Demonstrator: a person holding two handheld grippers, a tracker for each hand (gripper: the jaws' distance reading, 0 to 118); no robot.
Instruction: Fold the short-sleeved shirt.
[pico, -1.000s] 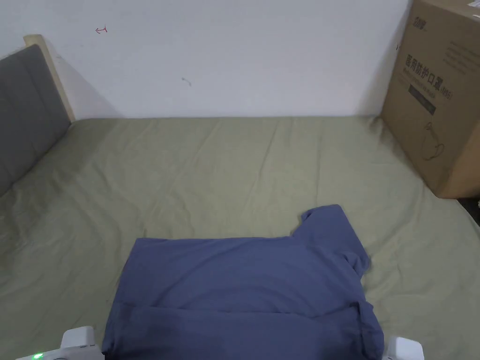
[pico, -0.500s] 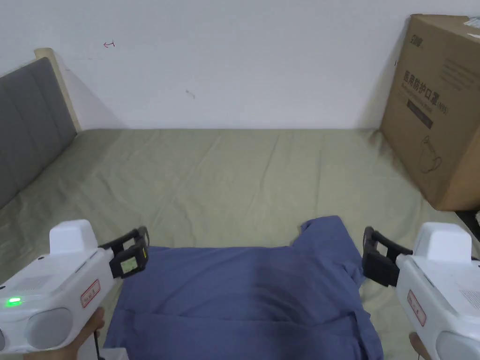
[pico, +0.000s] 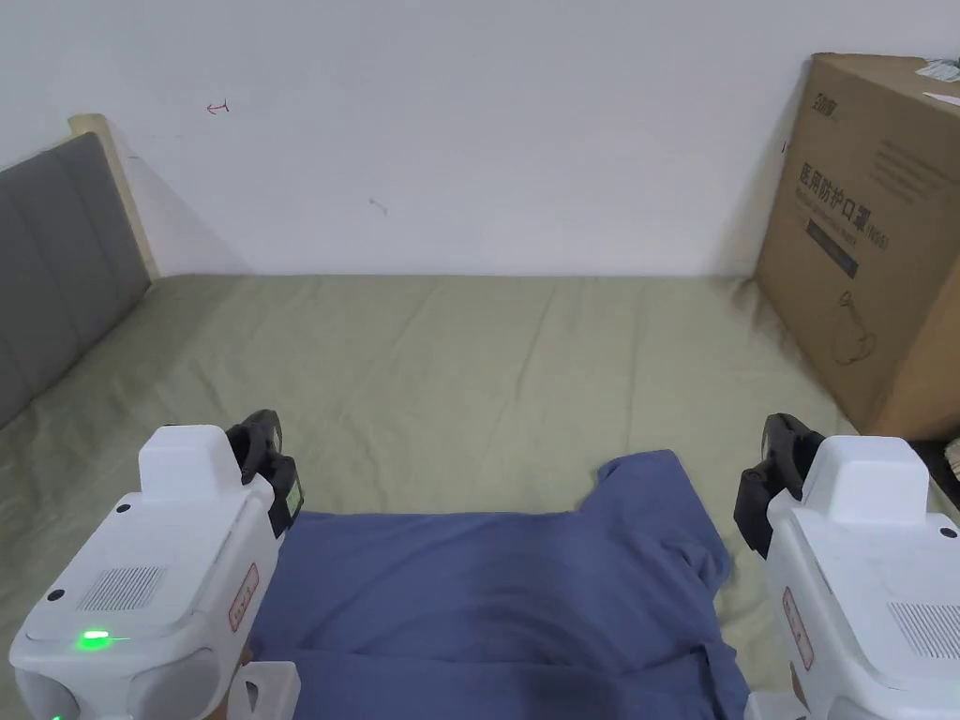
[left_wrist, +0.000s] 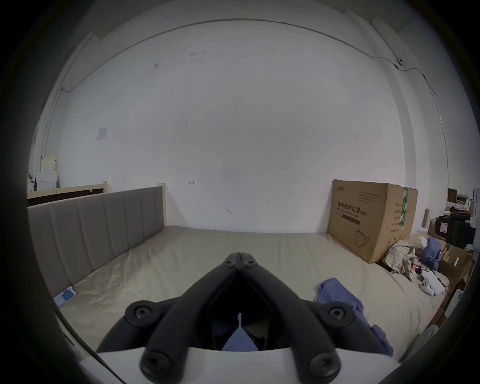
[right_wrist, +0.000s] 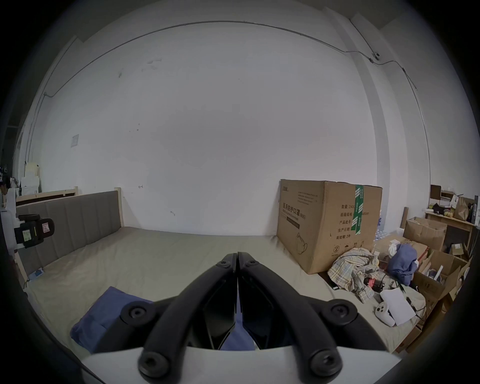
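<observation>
Right of frame, a closed box (pico: 872, 234) stands on the bed (pico: 487, 366). Low centre lies the shirt (pico: 497, 591), partly folded. Left claw (pico: 272, 459) and right claw (pico: 771, 478) flank it, raised, jaws pressed together, empty.

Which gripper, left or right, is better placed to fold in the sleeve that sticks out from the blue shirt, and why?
Probably the right gripper. The sleeve juts from the shirt on its side, close beside its tips. The left gripper hovers at the opposite edge, with the shirt's width between. Both have their jaws shut and grip no cloth.
</observation>
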